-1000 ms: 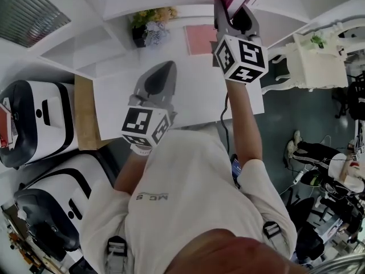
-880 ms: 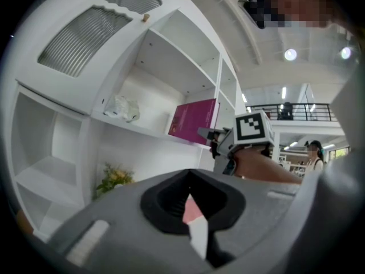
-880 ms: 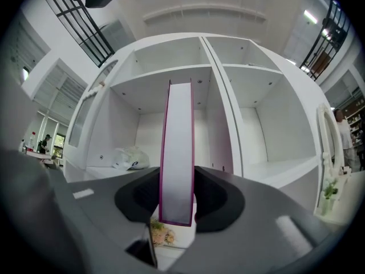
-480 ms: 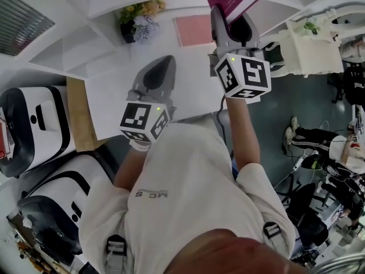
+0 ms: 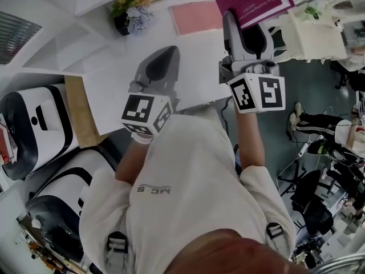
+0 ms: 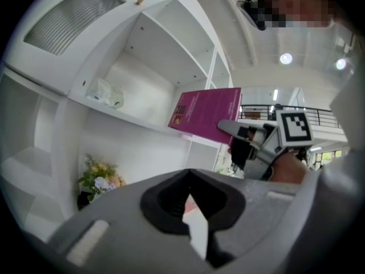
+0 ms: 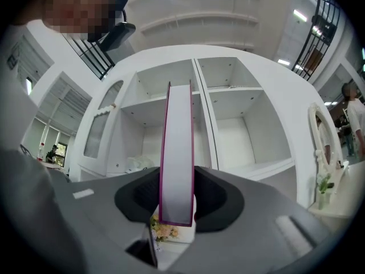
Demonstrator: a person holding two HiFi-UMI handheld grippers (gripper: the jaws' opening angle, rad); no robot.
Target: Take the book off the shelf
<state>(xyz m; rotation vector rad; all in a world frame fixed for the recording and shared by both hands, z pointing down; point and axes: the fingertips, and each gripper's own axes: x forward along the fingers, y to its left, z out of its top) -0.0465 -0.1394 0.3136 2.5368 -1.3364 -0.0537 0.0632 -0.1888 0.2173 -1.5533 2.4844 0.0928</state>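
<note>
Book point(image 5: 251, 1): magenta cover, white page edge. Its lower end is clamped between the jaws of the right gripper point(image 5: 246, 30), which holds it in the air in front of the white shelf unit point(image 7: 228, 113), clear of it. Left gripper point(image 5: 162, 59): jaws together, empty, above the tabletop point(image 5: 194, 67). Flowers point(image 5: 132, 7): at the tabletop's far edge.
</note>
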